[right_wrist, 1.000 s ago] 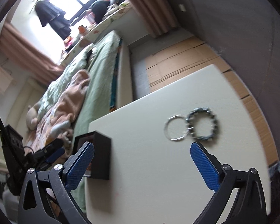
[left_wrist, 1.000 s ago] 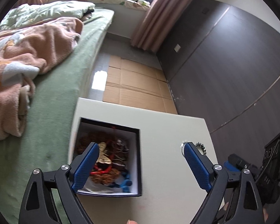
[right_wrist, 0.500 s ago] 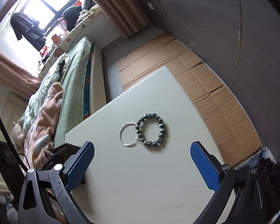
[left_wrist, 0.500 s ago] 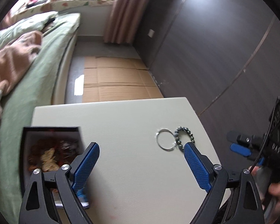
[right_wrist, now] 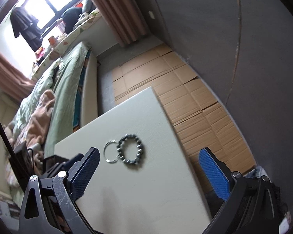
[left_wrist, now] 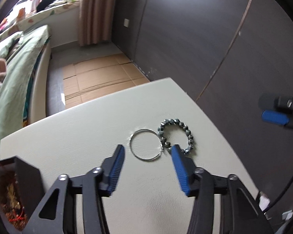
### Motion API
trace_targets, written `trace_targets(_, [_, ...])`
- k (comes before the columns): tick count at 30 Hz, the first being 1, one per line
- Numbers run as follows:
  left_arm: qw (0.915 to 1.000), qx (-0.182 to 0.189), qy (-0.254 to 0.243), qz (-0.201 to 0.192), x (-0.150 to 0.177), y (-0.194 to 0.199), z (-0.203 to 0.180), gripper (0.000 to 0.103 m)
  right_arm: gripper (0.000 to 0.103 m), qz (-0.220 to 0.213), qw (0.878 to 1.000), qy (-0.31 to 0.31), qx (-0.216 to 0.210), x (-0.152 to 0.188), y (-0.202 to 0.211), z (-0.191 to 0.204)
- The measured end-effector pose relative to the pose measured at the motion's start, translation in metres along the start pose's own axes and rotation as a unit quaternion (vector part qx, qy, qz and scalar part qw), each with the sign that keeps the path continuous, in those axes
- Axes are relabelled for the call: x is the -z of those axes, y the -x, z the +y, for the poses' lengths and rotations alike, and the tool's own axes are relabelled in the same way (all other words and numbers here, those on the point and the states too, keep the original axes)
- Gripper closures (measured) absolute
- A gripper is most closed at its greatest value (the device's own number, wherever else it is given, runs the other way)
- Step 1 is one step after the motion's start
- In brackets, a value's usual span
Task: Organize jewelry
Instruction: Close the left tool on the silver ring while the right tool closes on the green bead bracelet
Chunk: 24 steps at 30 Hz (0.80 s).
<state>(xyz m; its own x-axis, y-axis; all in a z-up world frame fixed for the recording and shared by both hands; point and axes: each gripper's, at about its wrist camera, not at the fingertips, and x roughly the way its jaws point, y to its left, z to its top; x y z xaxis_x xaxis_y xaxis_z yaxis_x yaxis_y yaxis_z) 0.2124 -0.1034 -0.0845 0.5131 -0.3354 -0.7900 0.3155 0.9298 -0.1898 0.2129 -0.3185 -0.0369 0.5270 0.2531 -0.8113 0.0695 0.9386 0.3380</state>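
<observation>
Left gripper [left_wrist: 147, 152] hangs low over the table [left_wrist: 72, 142] with its jaws apart and nothing between them, lined up on the ring [left_wrist: 145, 144], which lies flat just ahead of the tips. Right gripper [right_wrist: 149, 162] is spread wide and empty too, held farther back and higher.

The ring touches the bracelet [left_wrist: 175, 134] on its right side, and that is my main worry. The right pad [left_wrist: 179, 167] sits close to the beads, so if I close from here I may catch both pieces, or nudge the bracelet toward the table's right edge. The ring is thin wire lying flat on the surface; I judge the pads could slide over it or flick it away instead of lifting it. The view is slightly smeared, so my aim is less sure than I would like.

The box [left_wrist: 19, 177] stands at the table's left end, open, with a tangle of red and gold pieces inside; it is well apart from the ring, so a carry across the top is needed.

The table is pale, matte and faintly grained. Beyond it lies flattened cardboard [right_wrist: 187, 97] on the floor, a dark panelled wall [left_wrist: 205, 29] to the right, a bed [right_wrist: 66, 89] with green covers and a pink blanket to the left, and curtains [right_wrist: 117, 9] by a bright window.
</observation>
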Motion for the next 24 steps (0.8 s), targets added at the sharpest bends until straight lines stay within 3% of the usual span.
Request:
trace_targets(4, [0.9995, -0.011, -0.027, 0.015, 0.001, -0.018, -0.009, 0.069, 0.0, -0.006, 1.0, 0.011, 0.018, -0.006, 0.004, -0.002])
trace_targets(14, [0.9924, -0.059, -0.103, 0.033, 0.006, -0.044, -0.031, 0.08, 0.0, -0.009, 1.0, -0.018, 0.004, -0.017, 0.004, -0.02])
trace_targets(17, [0.9929, -0.056, -0.101, 0.027, 0.003, -0.046, -0.032, 0.083, 0.0, -0.01, 1.0, -0.024, 0.0, -0.02, 0.002, -0.02])
trace_targets(22, [0.9935, -0.04, -0.105, 0.021, 0.004, -0.047, -0.036, 0.101, 0.0, -0.004, 1.0, -0.02, -0.001, -0.02, -0.005, -0.015])
trace_targets(24, [0.9944, -0.035, -0.096, 0.024, 0.004, -0.045, -0.033, 0.101, 0.0, -0.003, 1.0, -0.014, 0.0, -0.019, -0.008, -0.011])
